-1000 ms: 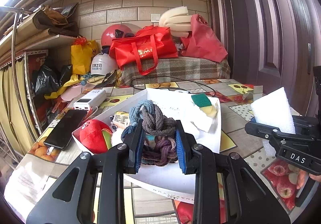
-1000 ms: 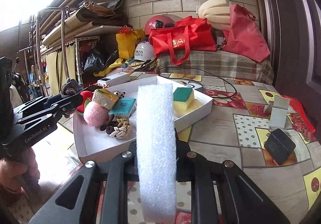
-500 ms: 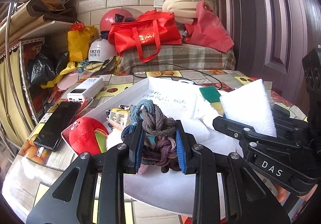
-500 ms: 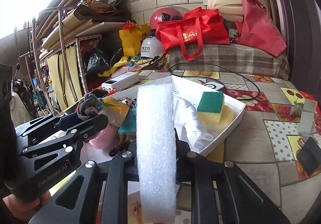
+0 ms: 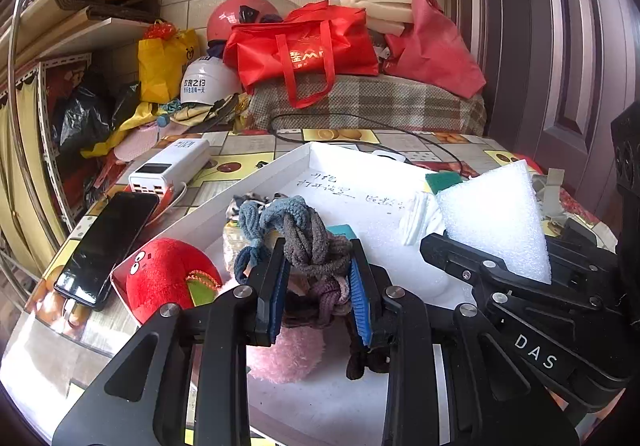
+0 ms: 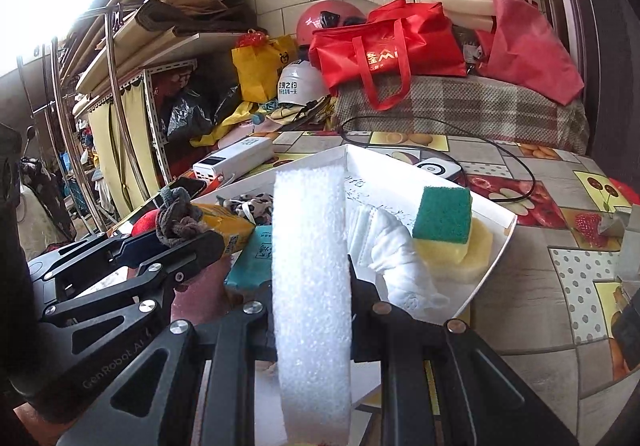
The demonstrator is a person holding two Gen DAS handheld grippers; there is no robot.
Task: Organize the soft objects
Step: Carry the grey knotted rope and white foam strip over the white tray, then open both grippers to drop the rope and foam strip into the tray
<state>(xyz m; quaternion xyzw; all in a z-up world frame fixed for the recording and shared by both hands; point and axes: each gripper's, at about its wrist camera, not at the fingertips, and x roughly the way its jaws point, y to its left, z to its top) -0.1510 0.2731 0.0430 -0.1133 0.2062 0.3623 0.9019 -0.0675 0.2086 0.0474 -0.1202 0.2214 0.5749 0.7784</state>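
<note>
The left gripper (image 5: 320,278) clamps a knotted rope toy (image 5: 308,242) and the right gripper (image 6: 312,286) pinches a white foam strip (image 6: 310,266), its long axis standing upright between the jaws, as both hang side by side over the near end of the white tray (image 5: 240,194). Bare tray floor lies straight ahead of both tools, between the red plush (image 5: 164,278) and the green-topped sponge (image 6: 442,214), so either load looks set to drop forward

I hold a knotted grey-blue rope toy (image 5: 308,242) upright in my left tongs (image 5: 320,286) and a white foam block (image 6: 312,294) on edge in my right tongs (image 6: 312,310), above the white tray (image 5: 256,182) of soft items.
</note>
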